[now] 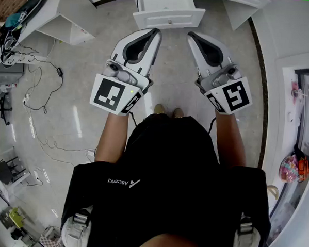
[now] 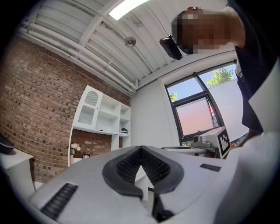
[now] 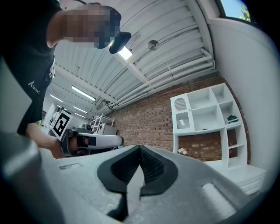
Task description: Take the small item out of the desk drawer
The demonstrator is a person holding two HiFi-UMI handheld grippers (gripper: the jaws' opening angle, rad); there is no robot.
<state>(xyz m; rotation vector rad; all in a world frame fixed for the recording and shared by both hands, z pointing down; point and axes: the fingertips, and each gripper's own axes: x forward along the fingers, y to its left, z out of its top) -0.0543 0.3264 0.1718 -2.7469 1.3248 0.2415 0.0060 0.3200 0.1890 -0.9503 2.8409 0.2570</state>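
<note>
Presently, the left gripper (image 2: 141,151) has its jaws pressed together with nothing between them; the right gripper (image 3: 139,149) likewise has its jaws meeting, empty. We note both held side by side, apart, pointing toward the white drawer (image 1: 168,15) jutting from the bench (image 1: 243,6). We cannot make out the small item.

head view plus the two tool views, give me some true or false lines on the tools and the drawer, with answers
1. The left tool holds a small item. False: its jaws are together on nothing.
2. Neither tool touches the white drawer. True.
3. The right tool has its jaws wide apart. False: they are together.
4. Against a brick wall stand white shelves. True.
</note>
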